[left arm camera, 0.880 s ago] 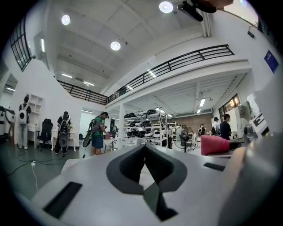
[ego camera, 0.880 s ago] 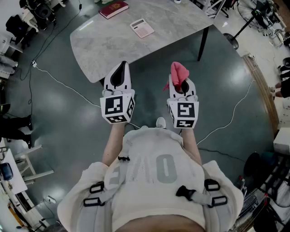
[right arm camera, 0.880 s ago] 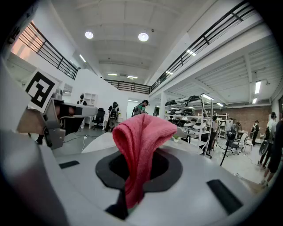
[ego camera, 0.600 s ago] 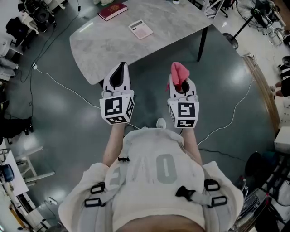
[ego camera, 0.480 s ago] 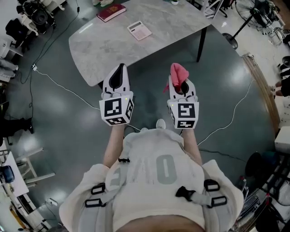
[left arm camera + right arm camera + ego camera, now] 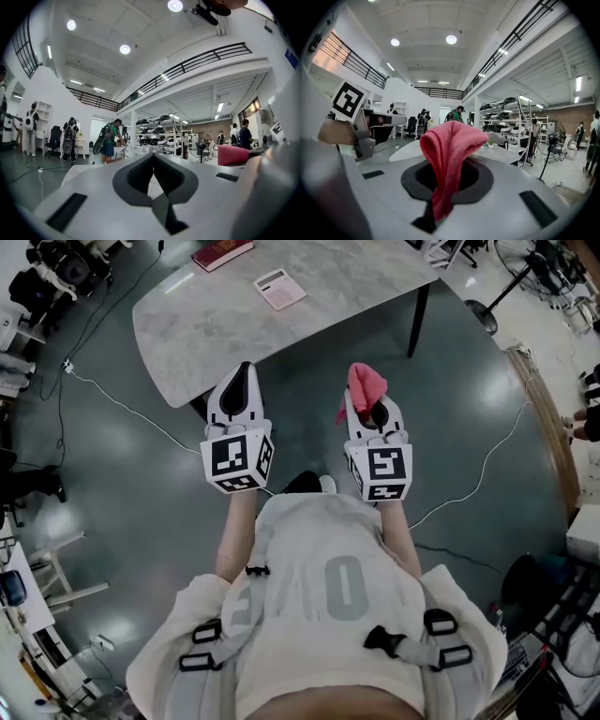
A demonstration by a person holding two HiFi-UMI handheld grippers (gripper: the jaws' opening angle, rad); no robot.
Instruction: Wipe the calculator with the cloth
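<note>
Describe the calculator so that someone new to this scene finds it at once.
Start at the grey marble-patterned table that stands on the dark floor ahead of the person. On its top, the calculator is the flat, pale pinkish slab. It lies to the right of the dark red book.

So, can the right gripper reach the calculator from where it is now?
Probably not yet. The right gripper, shut on the pink cloth, hangs over the floor short of the table, and the calculator lies well back from its near edge. Nothing blocks the way; stepping closer should help.
</note>
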